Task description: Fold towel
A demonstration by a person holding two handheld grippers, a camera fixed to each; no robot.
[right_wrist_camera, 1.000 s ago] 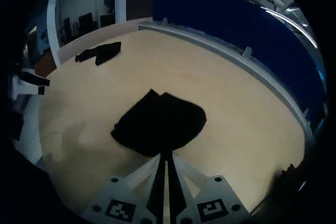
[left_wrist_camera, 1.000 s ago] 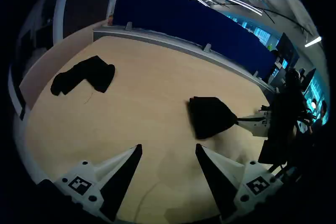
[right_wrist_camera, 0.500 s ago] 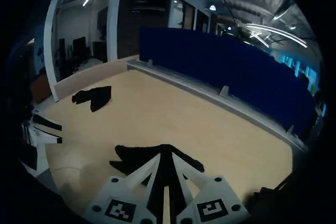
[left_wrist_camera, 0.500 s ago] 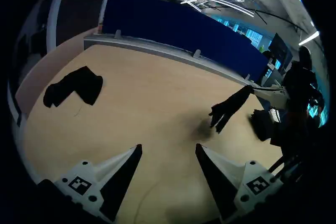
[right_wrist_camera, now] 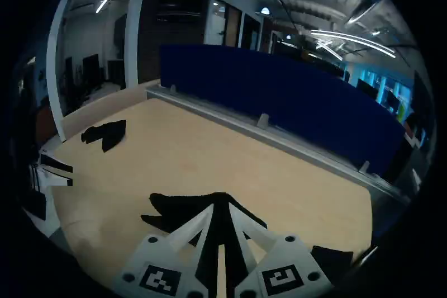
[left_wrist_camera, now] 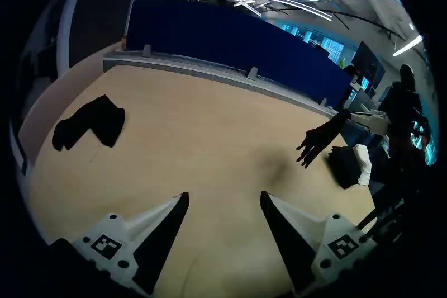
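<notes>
A black towel hangs in the air above the wooden table, near its right end. My right gripper is shut on the towel's upper end. In the right gripper view the towel drapes out to both sides of the shut right gripper. My left gripper stands open low over the near part of the table with nothing between its fingers. Far off in the right gripper view the left gripper shows at the left edge.
A second crumpled black cloth lies at the table's far left. A dark folded stack with something white on it sits by the right edge. A blue partition lines the table's far side. A person stands at the right.
The right gripper has lifted the black towel off the table and carried it up and toward the right edge. The left gripper stays open and has barely moved.
</notes>
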